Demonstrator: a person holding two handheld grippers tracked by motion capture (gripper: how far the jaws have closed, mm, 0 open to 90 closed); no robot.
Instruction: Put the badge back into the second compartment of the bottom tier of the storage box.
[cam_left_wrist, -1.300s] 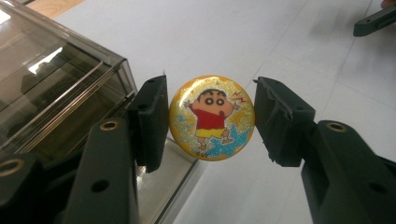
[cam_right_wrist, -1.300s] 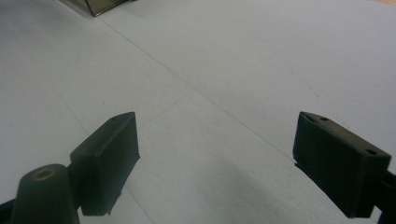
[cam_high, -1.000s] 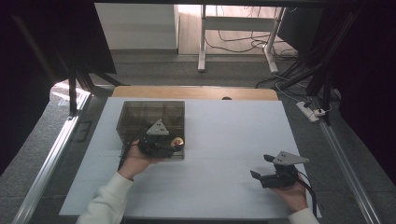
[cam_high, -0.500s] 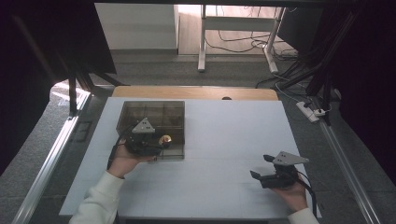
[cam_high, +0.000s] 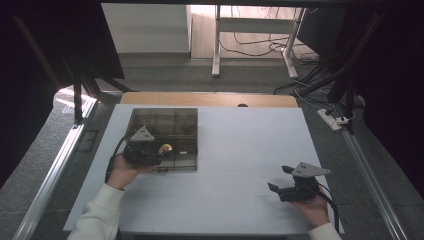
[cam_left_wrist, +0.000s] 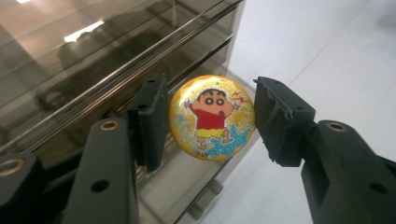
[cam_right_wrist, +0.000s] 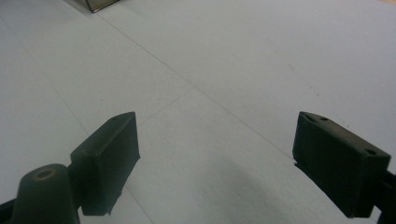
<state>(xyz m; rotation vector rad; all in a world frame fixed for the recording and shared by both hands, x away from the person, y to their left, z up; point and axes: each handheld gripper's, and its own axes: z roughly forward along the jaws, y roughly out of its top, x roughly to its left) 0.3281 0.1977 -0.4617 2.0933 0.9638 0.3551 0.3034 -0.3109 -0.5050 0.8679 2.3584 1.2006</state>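
A round yellow badge with a cartoon boy in a red shirt sits upright between the pads of my left gripper, which is shut on its edges. In the high view the left gripper holds the badge over the front left part of a smoked, see-through compartment box. The box wall runs close behind the badge. My right gripper rests low at the table's front right, jaws wide open. Nothing lies between its jaws, just the white tabletop.
The box stands at the left middle of the white table, in front of a wooden strip along the far edge. Metal rails flank both sides. Cables and a power strip lie on the floor at the far right.
My left hand has carried the badge leftwards along the front of the box. The right hand and its gripper have kept still.
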